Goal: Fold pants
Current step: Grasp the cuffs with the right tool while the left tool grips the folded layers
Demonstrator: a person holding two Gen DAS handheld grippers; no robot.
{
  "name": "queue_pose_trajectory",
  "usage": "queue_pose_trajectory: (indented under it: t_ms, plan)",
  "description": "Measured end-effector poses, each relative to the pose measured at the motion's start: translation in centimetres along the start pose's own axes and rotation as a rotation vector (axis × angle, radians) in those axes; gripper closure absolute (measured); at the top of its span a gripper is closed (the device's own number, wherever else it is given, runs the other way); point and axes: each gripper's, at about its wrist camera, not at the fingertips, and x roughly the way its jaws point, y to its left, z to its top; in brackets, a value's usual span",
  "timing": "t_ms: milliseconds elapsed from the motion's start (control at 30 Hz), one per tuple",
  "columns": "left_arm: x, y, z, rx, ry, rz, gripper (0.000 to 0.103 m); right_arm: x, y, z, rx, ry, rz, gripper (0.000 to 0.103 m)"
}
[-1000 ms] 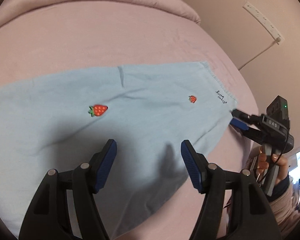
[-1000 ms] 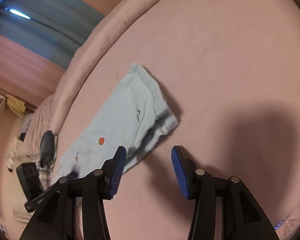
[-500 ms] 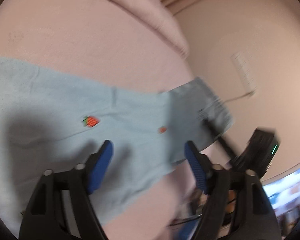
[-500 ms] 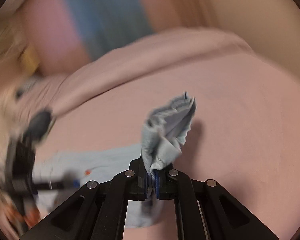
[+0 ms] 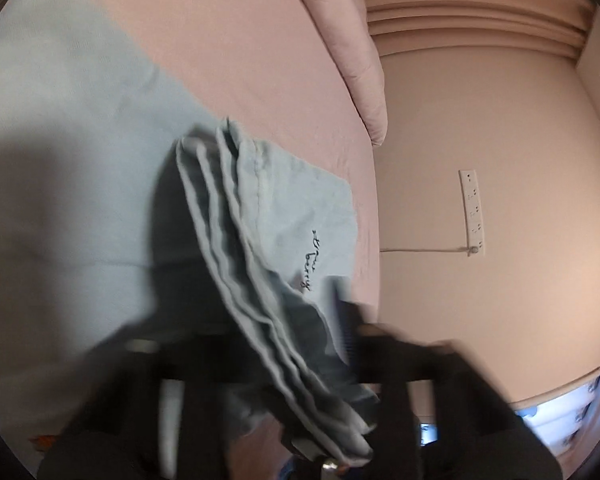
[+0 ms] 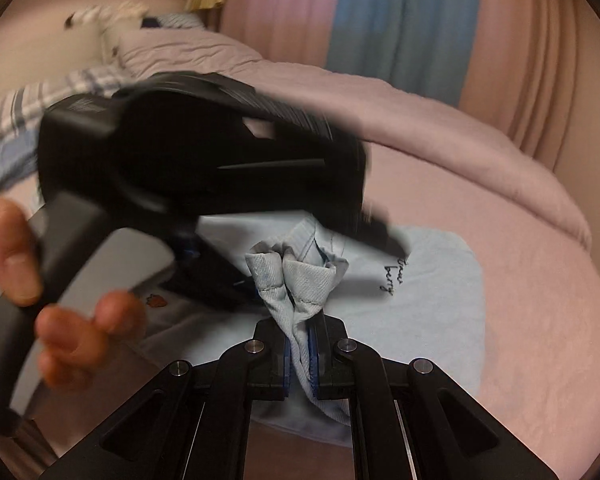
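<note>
Light blue pants (image 6: 428, 304) with strawberry prints and dark script lie on the pink bed. My right gripper (image 6: 300, 354) is shut on a bunched waistband corner (image 6: 296, 276), which stands up between its pads. In the left wrist view the lifted waistband folds (image 5: 260, 264) cross between the blurred left fingers (image 5: 344, 332). The left gripper (image 5: 260, 360) is blurred; whether it pinches the cloth is unclear. Its black body (image 6: 204, 148) and the hand holding it fill the left of the right wrist view, just above the pants.
A pink quilt roll (image 6: 440, 132) runs along the far side of the bed (image 6: 552, 288). Pillows (image 6: 24, 108) lie at the far left, curtains behind. In the left wrist view a wall (image 5: 500, 160) with a power strip (image 5: 472, 210) stands right of the bed edge.
My right gripper closed on the waistband corner and lifted it over the pants. The left gripper swung toward the waistband, which now lies between its fingers.
</note>
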Motion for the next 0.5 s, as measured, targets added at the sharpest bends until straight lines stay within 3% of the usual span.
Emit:
queue_pose_trajectory:
  t_ms: [133,233,400,433,467,500]
  plan:
    - [-4.7,-1.4,0.5,0.109,-0.097,0.033,0.087,-0.3,1.8,1.8,-0.065,-0.045,-0.011,0.096]
    - [-7.7,-1.6,0.1,0.177,-0.156,0.088,0.086,-0.7,4.0,2.6,-0.104,-0.085,0.029,0.096]
    - [-9.3,2.2,0.7,0.126,-0.198,0.217,0.086,1.8,8.7,3.1,-0.196,-0.048,0.112,0.095]
    - [-9.3,3.1,0.8,0.116,-0.191,0.252,0.081,2.6,9.7,3.0,-0.209,-0.035,0.143,0.091]
    - [-9.5,4.0,0.9,0.094,-0.193,0.316,0.067,3.4,10.2,2.8,-0.218,-0.007,0.182,0.085]
    - [-10.2,4.7,0.9,0.079,-0.208,0.355,0.063,4.4,10.7,2.6,-0.223,0.054,0.227,0.066]
